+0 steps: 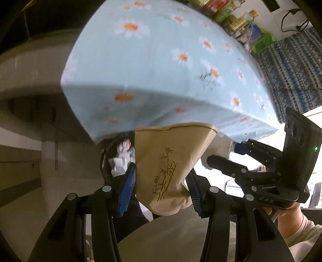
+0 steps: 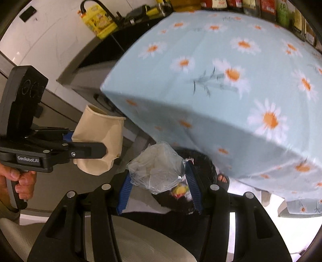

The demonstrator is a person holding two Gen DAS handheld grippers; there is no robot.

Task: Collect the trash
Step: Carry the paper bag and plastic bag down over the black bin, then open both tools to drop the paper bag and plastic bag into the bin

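My left gripper is shut on a crushed tan paper cup with a bamboo print, held off the table's corner; the cup also shows in the right wrist view. My right gripper is shut on a crumpled clear plastic bag. Below both sits a black-lined trash bin with white paper and colourful wrappers inside; it also shows in the left wrist view. The right gripper appears in the left wrist view to the right of the cup.
A table with a light blue daisy tablecloth fills the upper view, its corner overhanging the bin. Bottles and packets line its far edge. A grey cabinet and a yellow packet stand to the left. A sandalled foot is by the bin.
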